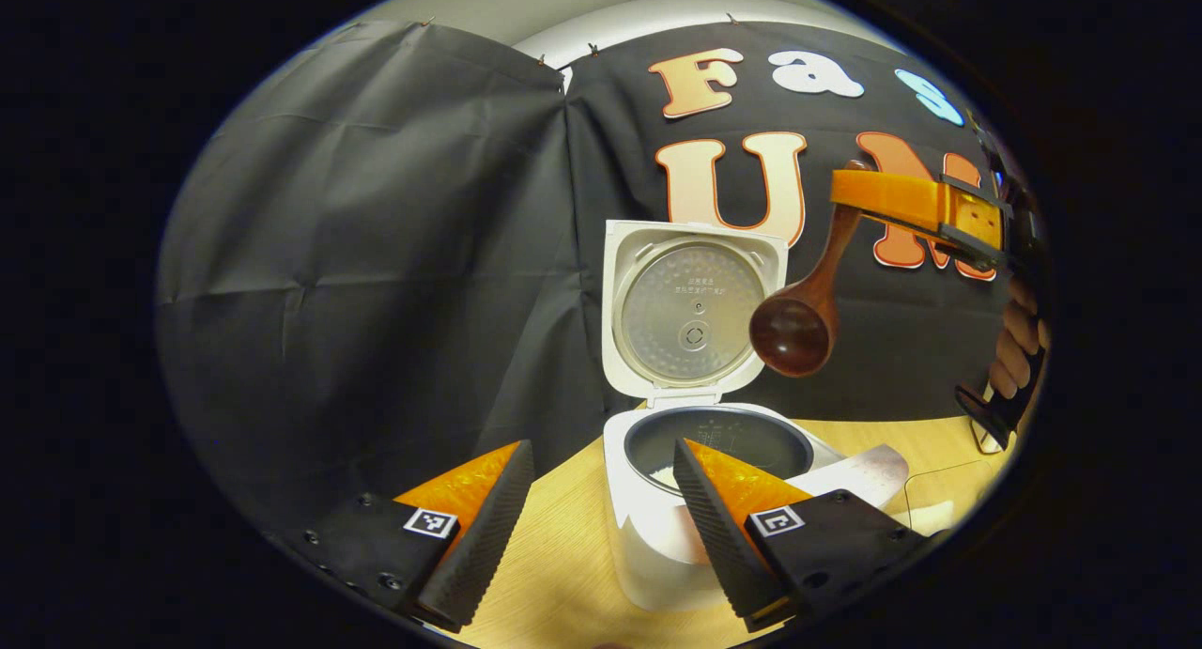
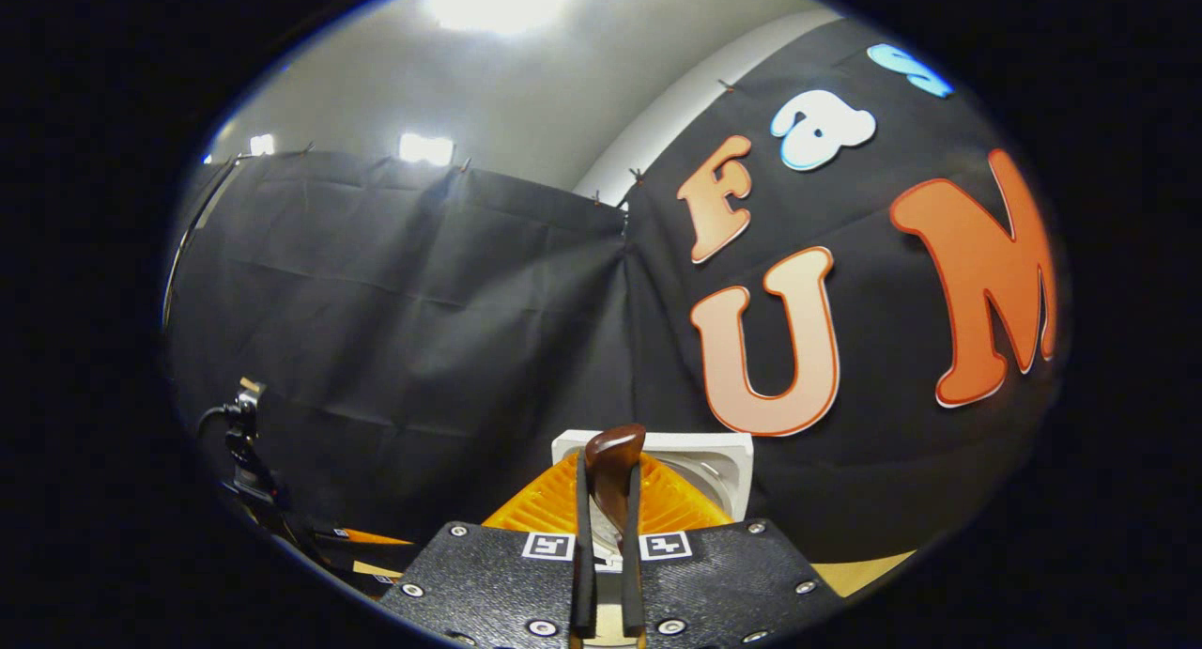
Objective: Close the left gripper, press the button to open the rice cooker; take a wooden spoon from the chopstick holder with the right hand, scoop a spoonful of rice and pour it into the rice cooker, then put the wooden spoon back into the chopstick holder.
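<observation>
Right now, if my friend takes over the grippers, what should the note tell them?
Left gripper: open, holding nothing, low in front of the rice cooker.
Right gripper: shut on the wooden spoon, held up in the air to the right of the raised lid, bowl hanging down.
Done: cooker opened, spoon taken out.
Some white rice seems to lie in the pot; I cannot tell if the scoop is already poured.
Left: scoop and pour if needed, then put the spoon back in the chopstick holder.

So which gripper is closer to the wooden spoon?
Right. The right gripper is shut on the wooden spoon, holding it up by the open lid. The left gripper sits open, low before the rice cooker.
</observation>
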`<act>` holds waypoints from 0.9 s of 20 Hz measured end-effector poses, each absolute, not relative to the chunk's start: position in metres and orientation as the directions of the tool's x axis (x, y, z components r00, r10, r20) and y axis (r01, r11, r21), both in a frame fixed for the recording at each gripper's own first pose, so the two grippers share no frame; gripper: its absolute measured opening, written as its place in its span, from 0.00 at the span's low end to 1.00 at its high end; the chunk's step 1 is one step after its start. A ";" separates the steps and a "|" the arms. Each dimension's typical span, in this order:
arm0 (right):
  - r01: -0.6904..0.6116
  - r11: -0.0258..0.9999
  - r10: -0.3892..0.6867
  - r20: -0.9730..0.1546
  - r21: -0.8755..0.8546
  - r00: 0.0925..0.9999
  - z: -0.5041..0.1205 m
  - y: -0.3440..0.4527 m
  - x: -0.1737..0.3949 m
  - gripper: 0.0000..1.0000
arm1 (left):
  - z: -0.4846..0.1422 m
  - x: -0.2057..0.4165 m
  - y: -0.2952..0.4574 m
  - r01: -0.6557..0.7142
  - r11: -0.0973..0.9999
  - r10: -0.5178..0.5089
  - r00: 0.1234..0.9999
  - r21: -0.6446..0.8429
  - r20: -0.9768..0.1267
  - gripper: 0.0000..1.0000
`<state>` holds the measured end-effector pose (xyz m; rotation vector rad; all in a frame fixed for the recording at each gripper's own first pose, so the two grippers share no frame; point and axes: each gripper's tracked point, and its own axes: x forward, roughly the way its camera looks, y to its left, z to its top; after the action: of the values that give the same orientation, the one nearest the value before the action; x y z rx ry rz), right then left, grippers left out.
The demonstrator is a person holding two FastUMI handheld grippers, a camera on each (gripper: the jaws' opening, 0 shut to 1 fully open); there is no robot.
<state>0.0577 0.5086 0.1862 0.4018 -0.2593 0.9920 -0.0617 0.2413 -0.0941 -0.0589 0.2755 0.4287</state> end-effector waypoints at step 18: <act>-0.581 0.748 0.533 0.231 0.320 0.814 0.146 0.273 0.069 0.10 | -0.086 -0.034 0.170 -0.313 0.949 0.296 0.916 -0.023 -0.270 0.96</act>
<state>0.0695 0.2726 0.1456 0.3916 -0.1280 0.6109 -0.0342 0.1698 -0.0856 -0.0658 0.2672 0.3135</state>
